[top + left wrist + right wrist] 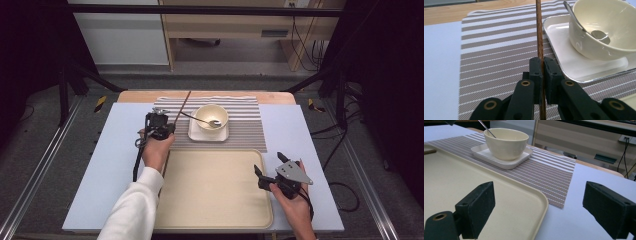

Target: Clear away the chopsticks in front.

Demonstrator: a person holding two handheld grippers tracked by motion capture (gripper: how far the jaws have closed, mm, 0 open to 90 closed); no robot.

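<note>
One thin brown wooden stick (540, 37) sits clamped in the left hand-held gripper (542, 67); the right hand-held gripper (537, 207) gapes wide.

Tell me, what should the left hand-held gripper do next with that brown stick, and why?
Probably lay it on the striped mat left of the plate. The left hand-held gripper pinches the chopstick there, and the bowl and spoon look set.

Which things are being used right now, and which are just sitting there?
In use:
- left gripper, shut on the brown chopstick
- striped placemat under the chopstick

Just sitting:
- bowl with spoon, on its square plate
- beige tray
- right gripper, open, holding nothing
</note>
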